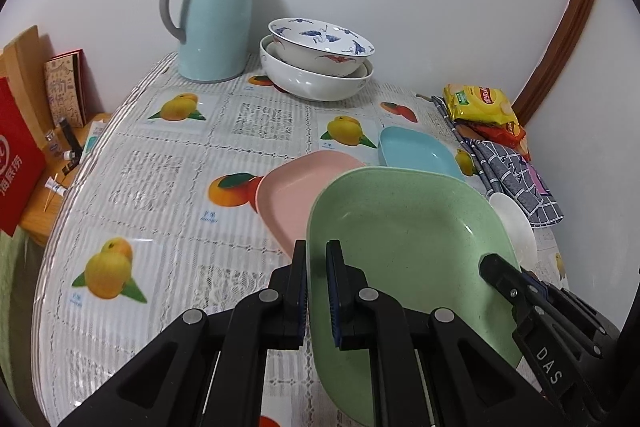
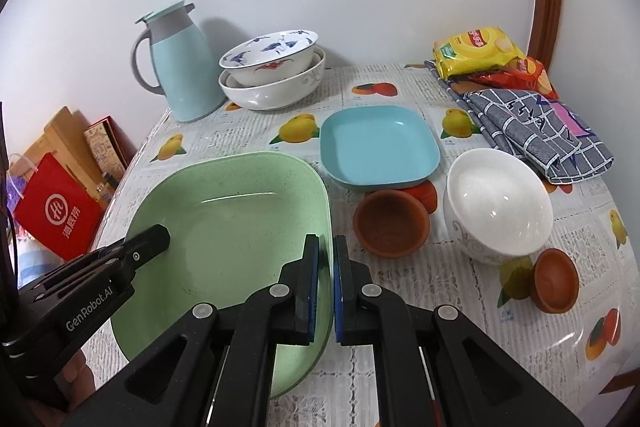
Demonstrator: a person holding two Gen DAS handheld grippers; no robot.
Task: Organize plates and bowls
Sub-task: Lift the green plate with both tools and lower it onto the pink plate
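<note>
Both claws clamped on the green plate (image 2: 224, 227), left gripper (image 1: 317, 291) and right gripper (image 2: 326, 291) on opposite rims, plate held over the tabletop's near edge. Risk: uneven pull twists the rim out of one pinch and it drops. Pink plate (image 1: 288, 191) partly under it, blue plate (image 2: 378, 147) mid-table, terracotta bowl (image 2: 390, 225) close by.
</note>
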